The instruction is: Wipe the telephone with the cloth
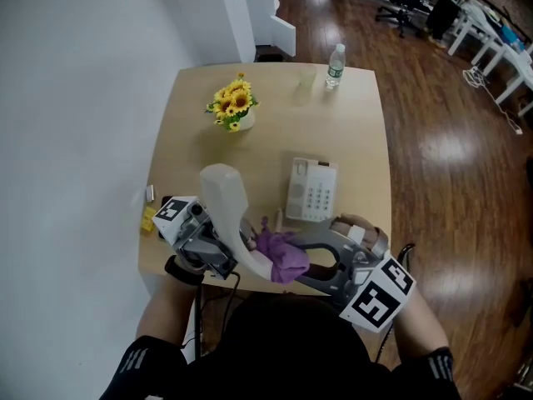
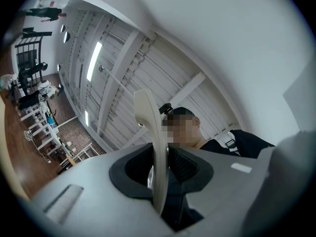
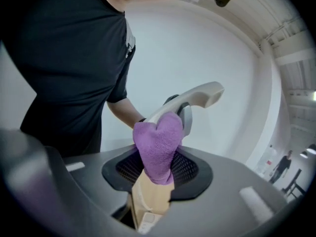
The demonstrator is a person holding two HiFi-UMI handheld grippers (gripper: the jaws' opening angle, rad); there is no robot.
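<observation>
left gripper clamps the handset; right gripper pinches the cloth. hard rubbing could, i judge, lever the handset loose.

— What's in the left gripper?
— A cream handset, clamped edge-on between the jaws and rising toward the ceiling.
— And behind it?
— A person in a dark top. Far left, possibly desks, but they are too small to be sure.
</observation>
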